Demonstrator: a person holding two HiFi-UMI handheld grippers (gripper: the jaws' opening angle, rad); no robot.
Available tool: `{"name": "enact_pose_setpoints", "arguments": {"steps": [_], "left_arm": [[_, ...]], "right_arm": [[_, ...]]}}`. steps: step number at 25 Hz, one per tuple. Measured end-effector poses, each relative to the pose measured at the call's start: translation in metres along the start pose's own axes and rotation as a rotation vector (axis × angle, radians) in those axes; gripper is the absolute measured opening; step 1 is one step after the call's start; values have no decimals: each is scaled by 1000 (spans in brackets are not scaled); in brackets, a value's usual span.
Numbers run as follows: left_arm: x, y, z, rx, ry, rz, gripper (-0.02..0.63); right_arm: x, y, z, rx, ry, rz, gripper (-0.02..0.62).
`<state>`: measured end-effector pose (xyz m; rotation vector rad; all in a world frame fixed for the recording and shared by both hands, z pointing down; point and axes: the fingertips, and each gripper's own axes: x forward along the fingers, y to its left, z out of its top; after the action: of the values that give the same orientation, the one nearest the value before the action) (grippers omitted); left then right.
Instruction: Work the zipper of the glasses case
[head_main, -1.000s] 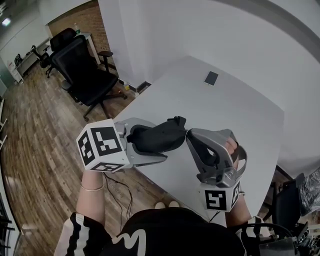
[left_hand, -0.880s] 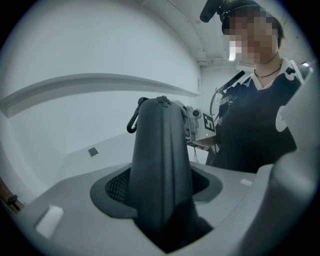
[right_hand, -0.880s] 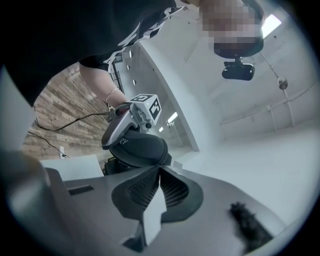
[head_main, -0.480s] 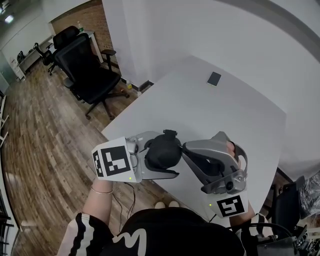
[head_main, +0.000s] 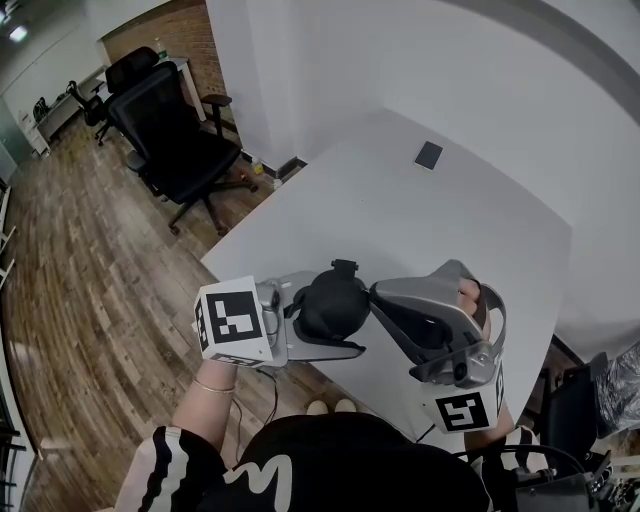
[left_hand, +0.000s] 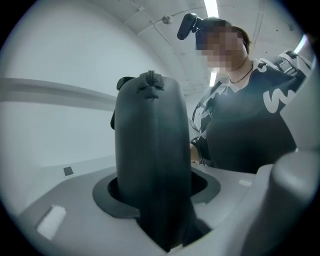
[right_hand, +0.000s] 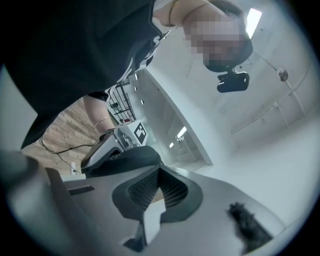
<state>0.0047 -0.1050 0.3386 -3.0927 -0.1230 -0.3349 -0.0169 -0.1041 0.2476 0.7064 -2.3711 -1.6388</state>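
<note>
In the head view, a black zippered glasses case (head_main: 333, 303) hangs in the air above the near edge of the white table (head_main: 430, 220). My left gripper (head_main: 318, 322) holds it. In the left gripper view the case (left_hand: 150, 165) stands up between the jaws, which are closing on it. A small zipper fitting (left_hand: 151, 78) shows at its far end. My right gripper (head_main: 376, 293) comes in from the right. Its tips are closed against the case's side (right_hand: 131, 159), pinching the zipper pull, and the pads hide the pull.
A dark phone (head_main: 428, 155) lies far back on the table. A black office chair (head_main: 160, 130) stands on the wooden floor to the left, beyond the table's edge. A cable trails on the floor below my left hand.
The left gripper has moved right and toward my body. The case has turned from lying lengthwise to end-on. The right gripper has shifted slightly right and down, and its tips are still at the case.
</note>
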Motion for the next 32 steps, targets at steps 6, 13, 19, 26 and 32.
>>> {"name": "enact_pose_setpoints", "arguments": {"steps": [6,13,19,26,32], "left_arm": [[-7,5,8,-28,-43,2,256],[-17,16,20,-44,-82,10,258],[-18,27,30,-54,-103,22,258],[-21,35,51,-67,-201,19,259],[-33,48,70,-104,-326,22,259]], "right_arm": [[-1,3,-8,-25,27,20,5],[1,8,-19,14,53,11,5],[2,12,-30,108,65,-27,5],[1,32,-43,175,86,-12,5],[8,51,-52,245,96,0,5]]}}
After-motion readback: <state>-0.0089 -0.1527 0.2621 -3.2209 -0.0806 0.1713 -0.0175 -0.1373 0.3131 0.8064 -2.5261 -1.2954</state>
